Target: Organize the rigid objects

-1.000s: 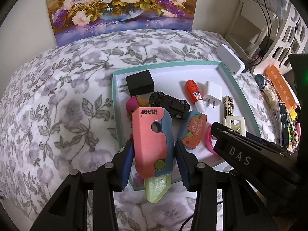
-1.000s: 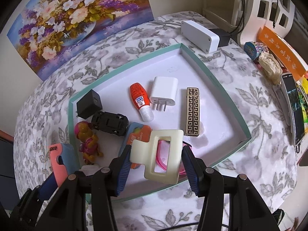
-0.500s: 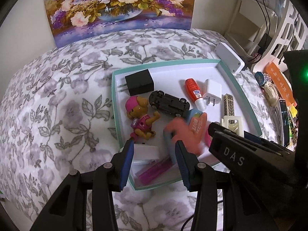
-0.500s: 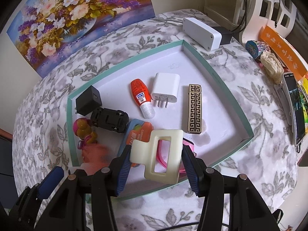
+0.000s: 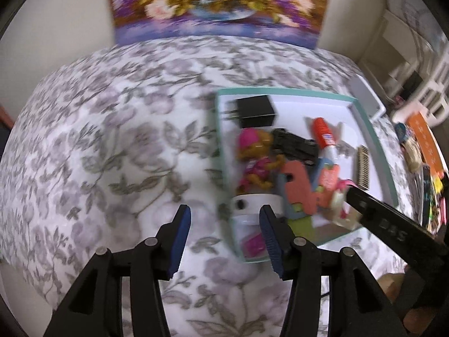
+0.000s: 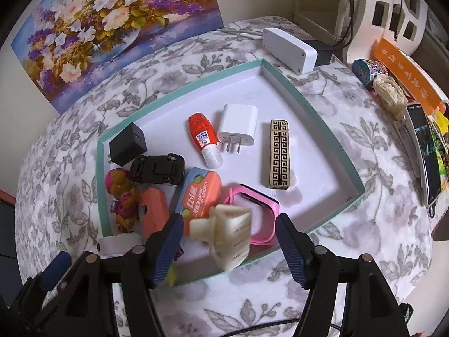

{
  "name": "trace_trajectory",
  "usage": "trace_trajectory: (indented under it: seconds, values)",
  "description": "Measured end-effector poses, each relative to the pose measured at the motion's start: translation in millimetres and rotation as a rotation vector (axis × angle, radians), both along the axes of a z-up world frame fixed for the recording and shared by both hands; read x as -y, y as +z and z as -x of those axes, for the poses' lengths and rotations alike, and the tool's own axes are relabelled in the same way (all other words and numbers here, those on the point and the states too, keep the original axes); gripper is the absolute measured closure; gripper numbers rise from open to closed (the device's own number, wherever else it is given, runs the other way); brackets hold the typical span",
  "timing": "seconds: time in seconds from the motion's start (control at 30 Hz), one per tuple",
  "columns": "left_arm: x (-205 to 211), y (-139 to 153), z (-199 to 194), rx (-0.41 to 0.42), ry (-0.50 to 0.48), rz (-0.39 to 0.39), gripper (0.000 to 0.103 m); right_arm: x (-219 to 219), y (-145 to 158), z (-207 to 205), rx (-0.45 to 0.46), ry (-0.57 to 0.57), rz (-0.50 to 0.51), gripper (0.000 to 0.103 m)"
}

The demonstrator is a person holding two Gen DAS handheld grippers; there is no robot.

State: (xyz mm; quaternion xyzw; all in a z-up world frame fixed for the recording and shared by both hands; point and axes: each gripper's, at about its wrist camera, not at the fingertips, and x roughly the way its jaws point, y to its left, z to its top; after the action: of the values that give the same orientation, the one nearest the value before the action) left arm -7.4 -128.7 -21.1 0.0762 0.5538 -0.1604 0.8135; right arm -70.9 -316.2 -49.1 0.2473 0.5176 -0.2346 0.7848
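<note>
A teal-rimmed white tray [image 6: 320, 118] lies on the floral cloth and holds several small objects. My right gripper [image 6: 227, 241] is open; a cream hair claw clip [image 6: 227, 233] is tumbling between its fingers over the tray's near edge, above a pink watch [image 6: 261, 213]. My left gripper [image 5: 224, 233] is open and empty, over the cloth left of the tray [image 5: 373, 137]. A pink and blue toy knife [image 5: 297, 193] lies in the tray's near part; it also shows in the right wrist view [image 6: 153, 213].
In the tray: black charger [image 6: 127, 143], black toy car [image 6: 158, 168], pup figure [image 6: 122, 193], orange bottle [image 6: 204, 137], white charger [image 6: 238, 126], patterned lighter [image 6: 279, 154], carrot knife toy [image 6: 196, 193]. A white box [image 6: 289, 49], phone [image 6: 425, 151] and clutter lie right.
My left gripper let go of the pink and blue toy knife into the tray and swung left. My right gripper opened and the hair claw clip is falling out.
</note>
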Motion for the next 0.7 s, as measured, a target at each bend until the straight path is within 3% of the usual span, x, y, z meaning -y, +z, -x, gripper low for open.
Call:
trace_trajectory:
  seconds: [0.03,0.07,0.23,0.33,0.5,0.7]
  values:
    - [-7.6,-0.7,-2.2,-0.005,0.024,0.001,0.039,-0.3,-0.5,2.2,-0.001,-0.003,-0.001,0.030]
    - [-13.7,-1.3,-3.8,-0.006,0.046,0.002,0.037,-0.2,-0.9,3.6,-0.001,-0.004,-0.001,0.029]
    - [-37.1,-6.3,-9.2,-0.006,0.107,-0.046,0.036,-8.4,-1.8,12.1,-0.005,-0.008,0.002,0.022]
    - [-48.3,-9.1,-9.8,-0.003,0.131,-0.079,0.021,-19.4,1.4,14.5,-0.001,0.017,0.028,0.018]
    - [-67.5,-7.7,-7.4,0.031,0.167,-0.106,0.014,-37.0,10.4,18.1,0.034,0.049,0.052,0.003]
    - [-85.0,-1.8,-5.3,0.060,0.203,-0.100,0.004,-58.7,22.1,20.4,0.068,0.098,0.097,0.000]
